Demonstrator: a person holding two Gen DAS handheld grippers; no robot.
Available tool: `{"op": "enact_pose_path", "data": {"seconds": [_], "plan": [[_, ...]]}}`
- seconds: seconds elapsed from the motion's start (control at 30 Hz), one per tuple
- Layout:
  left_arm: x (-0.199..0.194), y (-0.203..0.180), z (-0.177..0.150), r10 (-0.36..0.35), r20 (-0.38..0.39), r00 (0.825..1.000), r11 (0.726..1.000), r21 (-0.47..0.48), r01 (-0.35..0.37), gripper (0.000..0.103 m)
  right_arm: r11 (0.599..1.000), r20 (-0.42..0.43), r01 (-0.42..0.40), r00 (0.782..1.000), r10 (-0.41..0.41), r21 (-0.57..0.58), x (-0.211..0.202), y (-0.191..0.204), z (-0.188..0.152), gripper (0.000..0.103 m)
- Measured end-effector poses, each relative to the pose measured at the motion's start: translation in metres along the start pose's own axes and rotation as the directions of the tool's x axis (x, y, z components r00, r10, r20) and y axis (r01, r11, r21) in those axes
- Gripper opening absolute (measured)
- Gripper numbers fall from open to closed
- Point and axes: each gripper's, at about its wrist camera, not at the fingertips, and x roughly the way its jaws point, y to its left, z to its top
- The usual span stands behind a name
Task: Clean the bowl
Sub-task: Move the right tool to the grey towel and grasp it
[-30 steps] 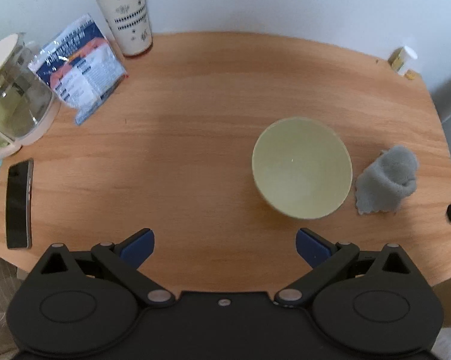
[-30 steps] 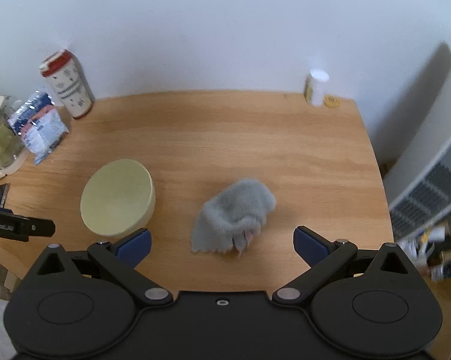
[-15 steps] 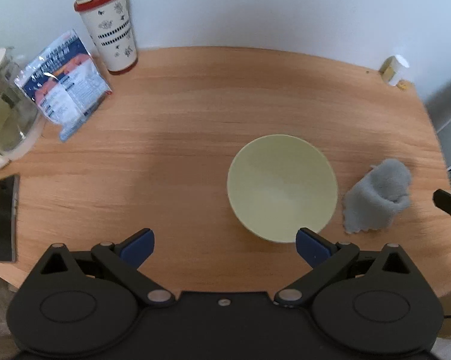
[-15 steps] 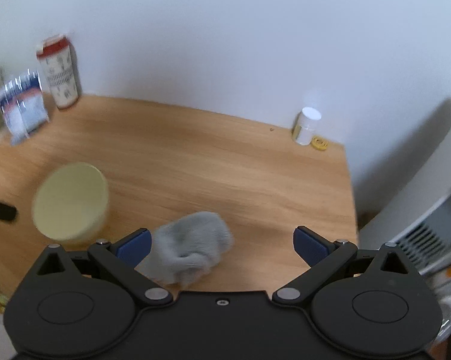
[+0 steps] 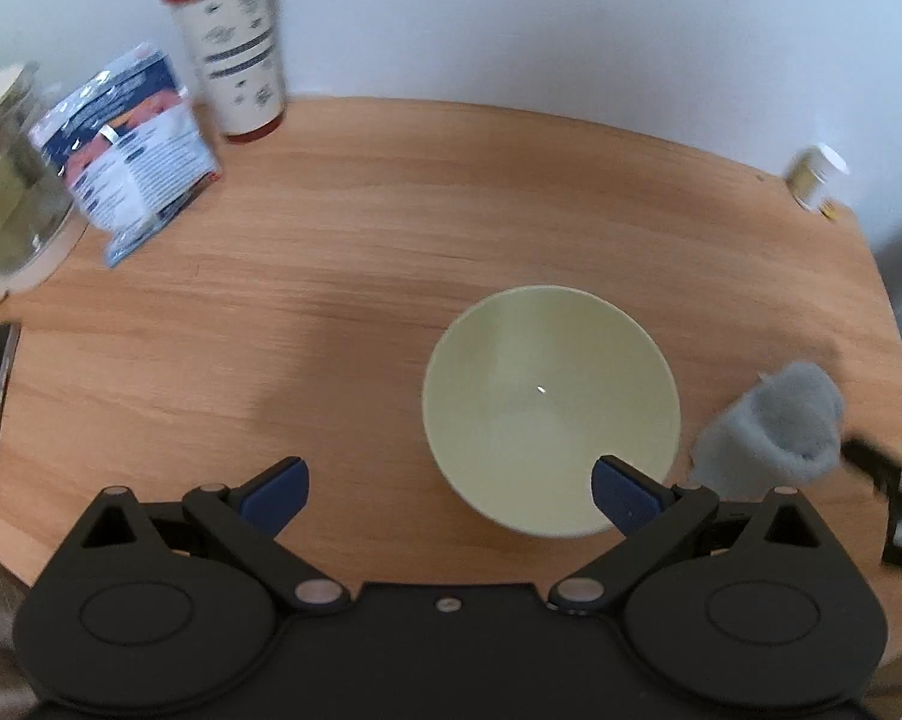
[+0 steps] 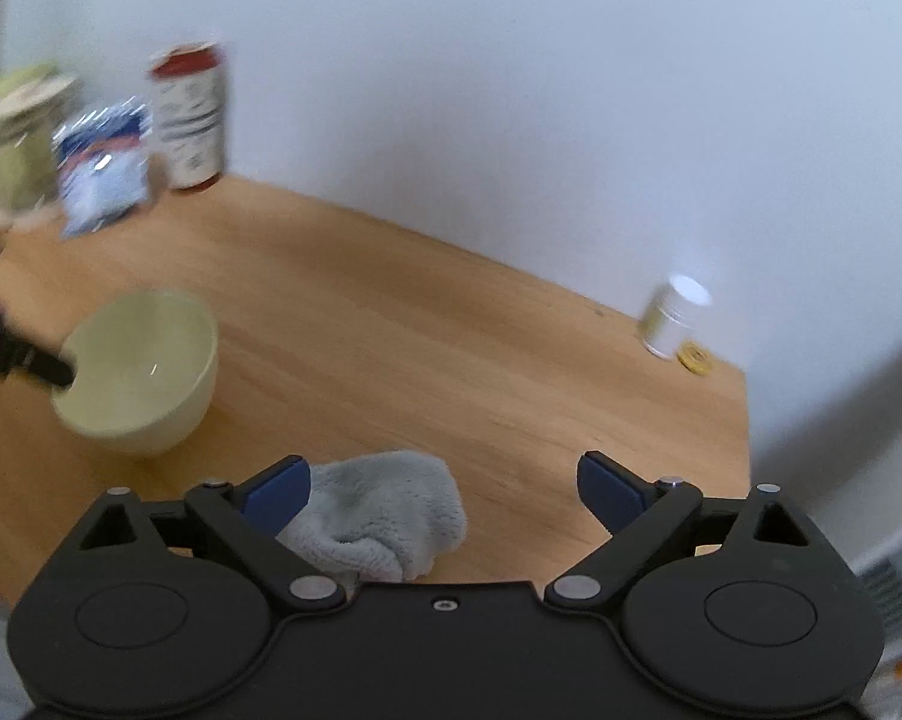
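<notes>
Left wrist: left hand-held gripper wide, over bowl; right hand-held gripper wide, above cloth.

Both grippers, left and right, were matte black. Their fingertip pads were blue. Silver screws dotted the linkages.

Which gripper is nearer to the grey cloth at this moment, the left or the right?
Right. The right gripper is open just above the grey cloth, which lies toward its left finger. The left gripper is open at the bowl, beside the cloth.
</notes>
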Motion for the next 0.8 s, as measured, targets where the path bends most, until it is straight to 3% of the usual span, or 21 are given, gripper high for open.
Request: {"op": "enact_pose_path", "data": {"seconds": [0.1,0.23,0.3,0.37,0.53,0.6,0.8], "plan": [[0.01,0.008,0.007,-0.048,0.002,0.999,0.999,-0.008,0.048,0.103,1.0,-0.014,0.018,1.0,-0.018,0.019,0.006,0.002,-0.006,0.098],[0.03,0.01,0.018,0.009,-0.024,1.0,0.995,0.096,-0.007,0.103,0.999,-0.036,-0.004,0.999,0.006,0.039,0.012,0.006,-0.006,0.097],[0.04,0.012,0.023,0.039,-0.036,0.999,0.988,0.148,-0.033,0.103,0.999,-0.036,0.028,0.999,-0.027,0.038,0.016,0.012,-0.003,0.097],[0.048,0.012,0.027,0.057,-0.043,0.997,0.981,0.186,-0.048,0.102,0.999,-0.094,-0.019,0.995,0.022,0.041,0.027,0.017,0.001,0.097],[0.054,0.023,0.029,-0.1,-0.035,0.994,0.971,0.214,0.105,0.1,0.999,-0.133,-0.037,0.99,0.039,0.02,0.045,0.031,0.007,0.082],[0.055,0.025,0.031,-0.171,-0.034,0.985,0.958,0.228,0.174,0.093,0.999,-0.146,-0.044,0.988,0.046,0.014,0.052,0.037,0.007,0.079],[0.069,0.03,0.032,-0.256,-0.085,0.963,0.928,0.255,0.27,0.083,1.0,-0.202,0.0,0.979,-0.004,-0.016,0.066,0.048,0.003,0.071]]}}
